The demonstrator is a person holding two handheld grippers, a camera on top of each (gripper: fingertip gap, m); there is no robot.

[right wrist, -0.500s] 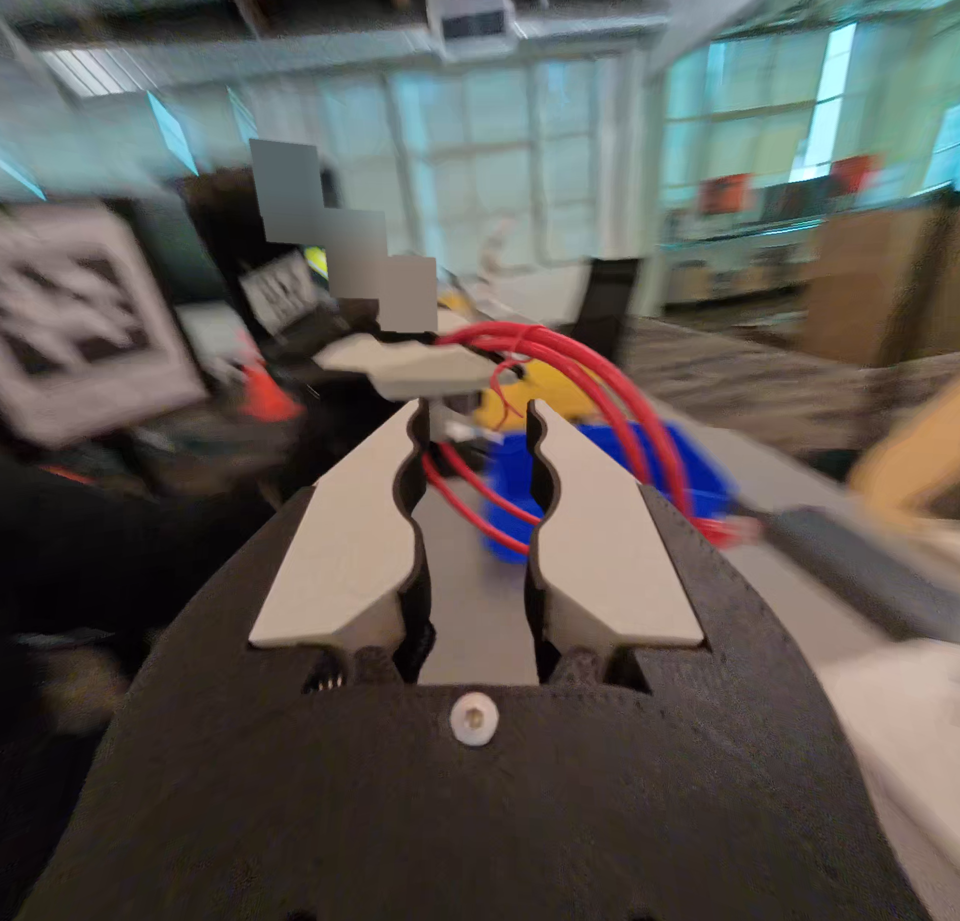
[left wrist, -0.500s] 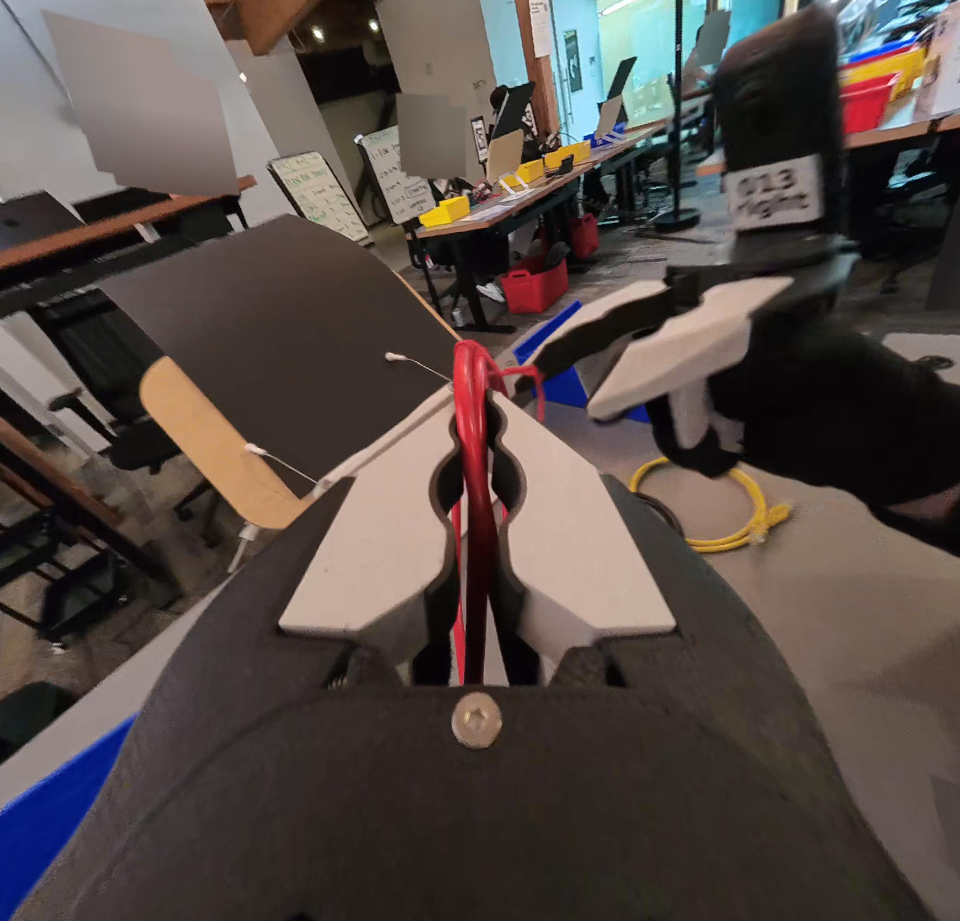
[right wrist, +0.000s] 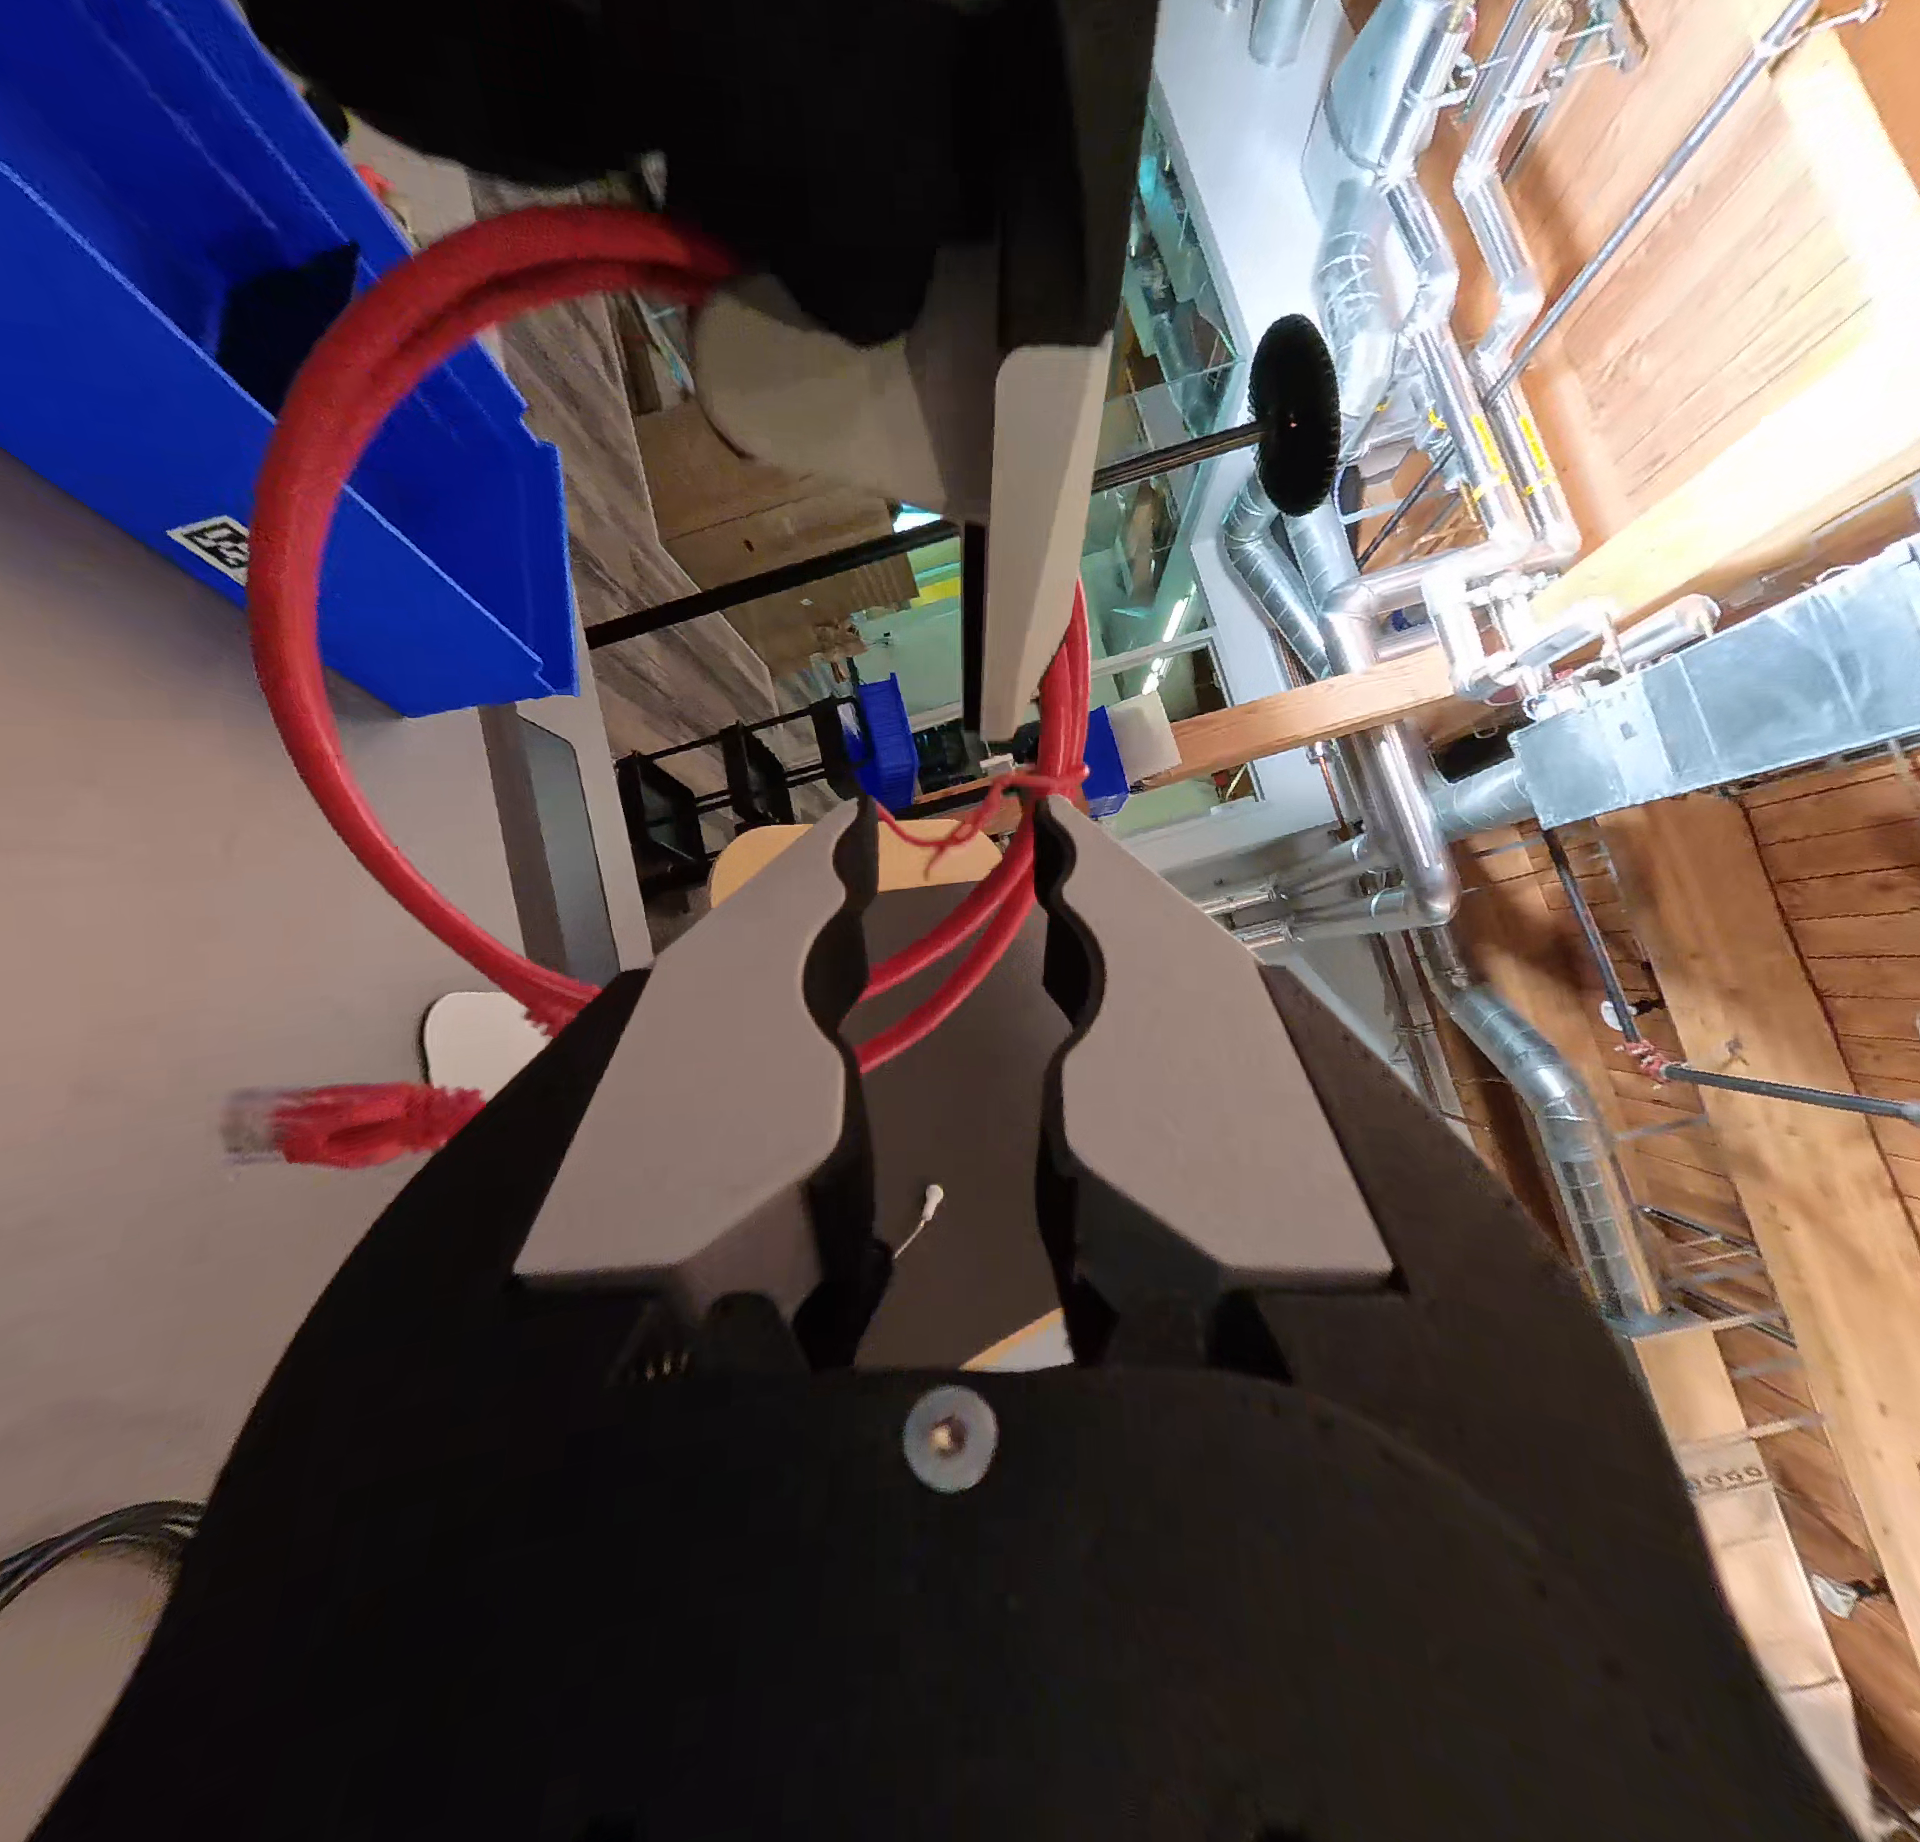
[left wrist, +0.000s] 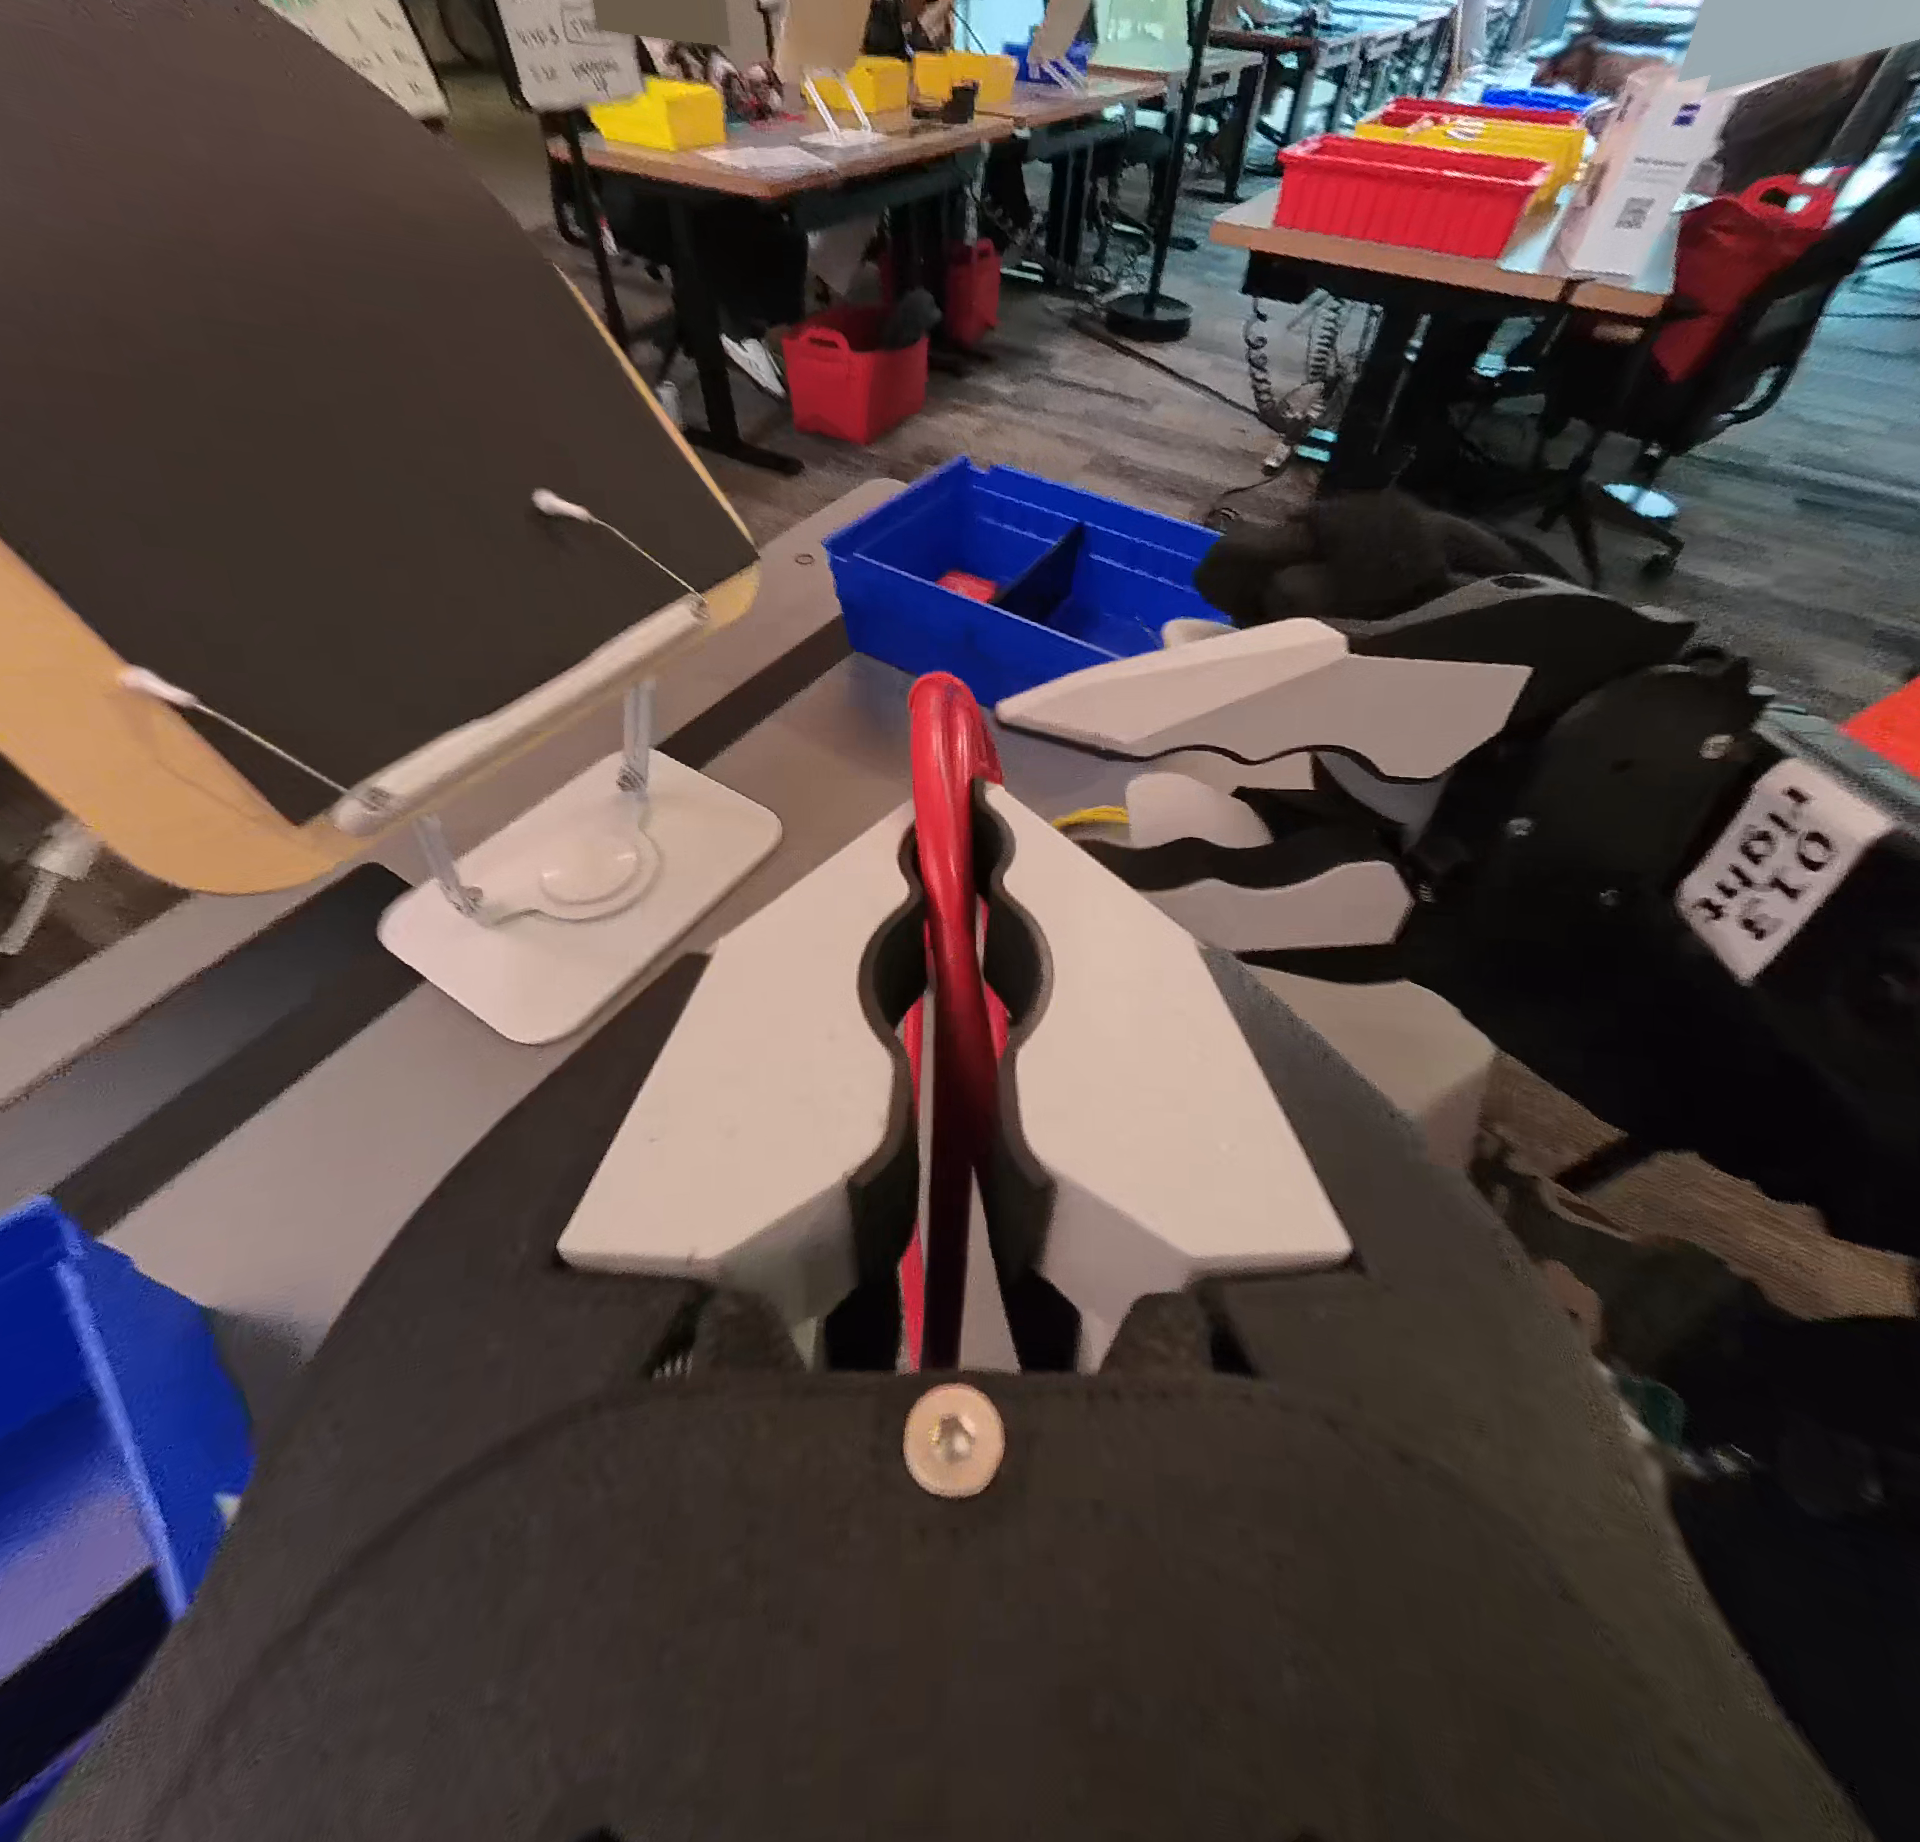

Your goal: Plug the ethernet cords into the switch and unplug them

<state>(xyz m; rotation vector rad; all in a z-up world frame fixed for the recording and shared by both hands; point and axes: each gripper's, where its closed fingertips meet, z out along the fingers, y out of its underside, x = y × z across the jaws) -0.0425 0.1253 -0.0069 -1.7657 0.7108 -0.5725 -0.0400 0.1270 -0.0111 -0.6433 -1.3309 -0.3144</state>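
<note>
Coiled red ethernet cord (left wrist: 951, 919), tie-bound, is pinched between the closed fingers of the left gripper (left wrist: 951, 826); right gripper (right wrist: 948, 816), parted and empty, is poised at the tie; no switch seen, plugging judged unstarted.

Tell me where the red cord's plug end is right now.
In the right wrist view, the red plug hangs free at the left, just above the grey table, beside the open right gripper and below the blue bin.
</note>
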